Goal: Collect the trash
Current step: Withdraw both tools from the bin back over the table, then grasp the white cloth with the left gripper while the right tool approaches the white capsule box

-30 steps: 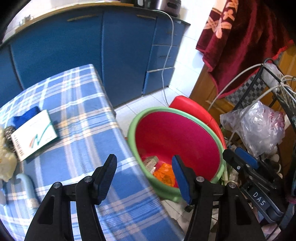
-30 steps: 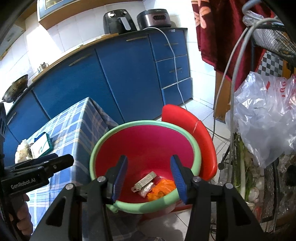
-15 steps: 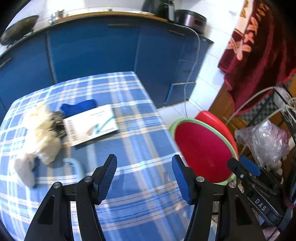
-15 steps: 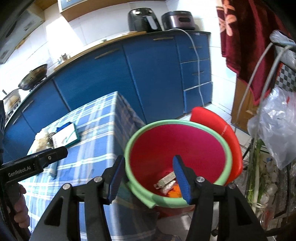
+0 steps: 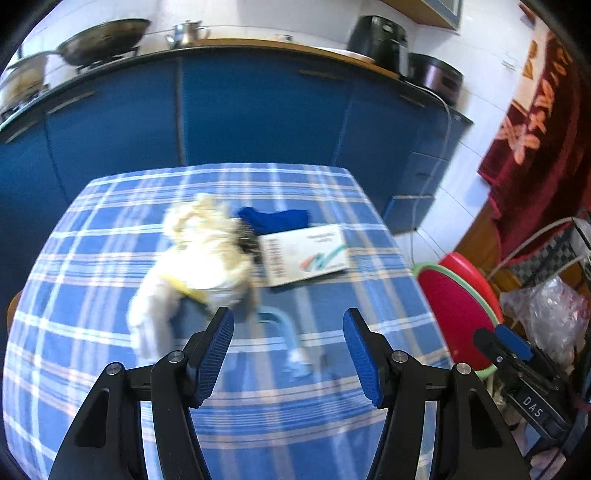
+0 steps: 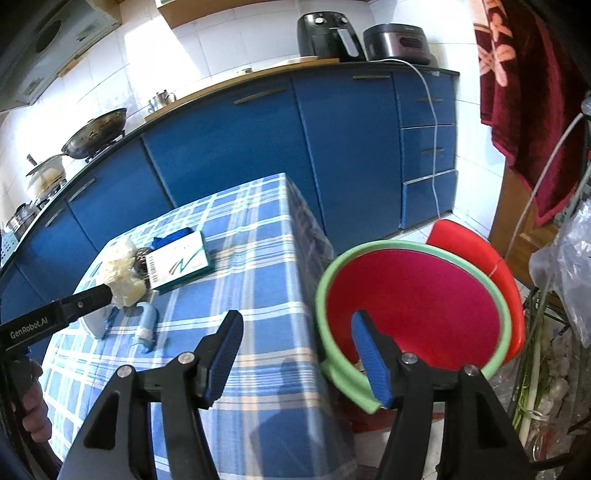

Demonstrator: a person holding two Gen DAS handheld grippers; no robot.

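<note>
On the blue checked tablecloth (image 5: pixel 110 369) lie a crumpled cream wad of trash (image 5: pixel 199 254), a white and green carton (image 5: pixel 306 254), a blue cloth (image 5: pixel 275 218) and a pale blue tube (image 5: pixel 286 332). My left gripper (image 5: pixel 288 354) is open and empty, just short of the tube and the wad. A red basin with a green rim (image 6: pixel 413 314) stands on the floor right of the table. My right gripper (image 6: pixel 295 354) is open and empty, above the table's corner and the basin's near rim. The wad (image 6: pixel 123 273), carton (image 6: pixel 177 264) and tube (image 6: pixel 146 325) also show in the right wrist view.
Blue kitchen cabinets (image 6: pixel 240 147) run behind the table, with a wok (image 6: pixel 98 133), an air fryer (image 6: pixel 327 35) and a rice cooker (image 6: pixel 399 40) on the counter. A dark red towel (image 6: pixel 524 92) hangs at right. A wire rack with plastic bags (image 5: pixel 554 317) and leeks (image 6: pixel 532 369) stands beside the basin.
My left gripper has swung left from the basin to the middle of the table, over the trash. My right gripper has shifted left, so the basin's contents are out of sight.
</note>
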